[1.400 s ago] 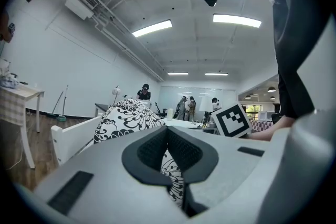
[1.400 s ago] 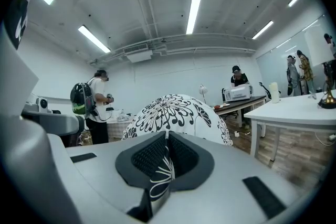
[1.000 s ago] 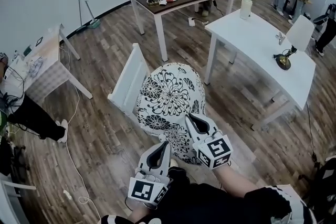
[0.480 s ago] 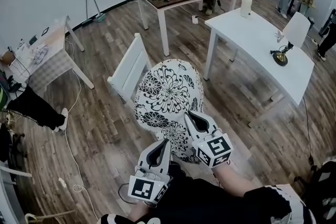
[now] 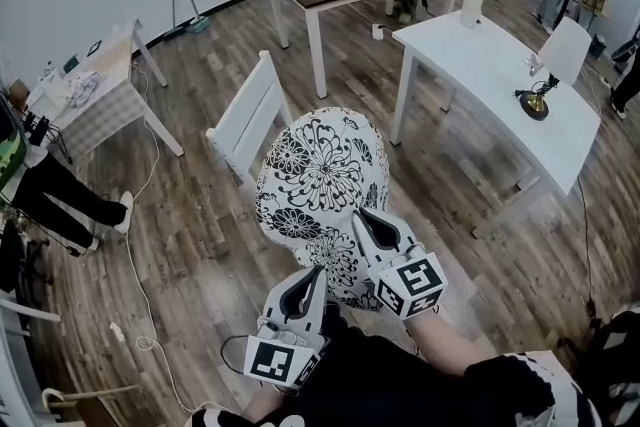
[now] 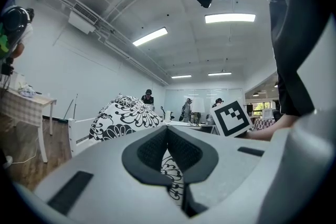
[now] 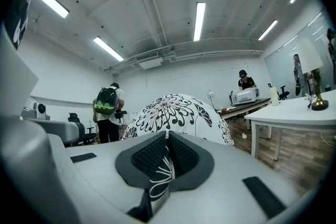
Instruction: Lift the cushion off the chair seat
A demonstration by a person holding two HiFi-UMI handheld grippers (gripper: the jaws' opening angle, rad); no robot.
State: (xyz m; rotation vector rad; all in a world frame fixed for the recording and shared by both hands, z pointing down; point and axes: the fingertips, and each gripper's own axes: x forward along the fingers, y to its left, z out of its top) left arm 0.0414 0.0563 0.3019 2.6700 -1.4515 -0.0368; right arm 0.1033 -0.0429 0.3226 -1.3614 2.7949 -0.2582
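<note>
Two grips are in place: the left hand-held gripper (image 5: 311, 277) and the right hand-held gripper (image 5: 366, 221) are each closed tight on a thin fold of patterned cloth at the near edge of the cushion (image 5: 322, 177), and the pinched fabric is visible between the pads in both gripper views. The black-and-white floral cushion is held out ahead of the person, with its near edge at the two grippers and its far left side close to the slatted back of the white chair (image 5: 247, 118). The seat is covered by the cushion in the head view, so clearance from it cannot be confirmed. In the left gripper view the cushion bulges higher than the chair back, so the lifting step is judged to be under way rather than finished. For the next move, both grips are to be maintained and the two grippers raised evenly, then drawn toward the near side, until the seat is exposed. Since only a fold of cover is held, slippage is to be expected under any jerk. The far edge should be kept from snagging on the chair back.
</note>
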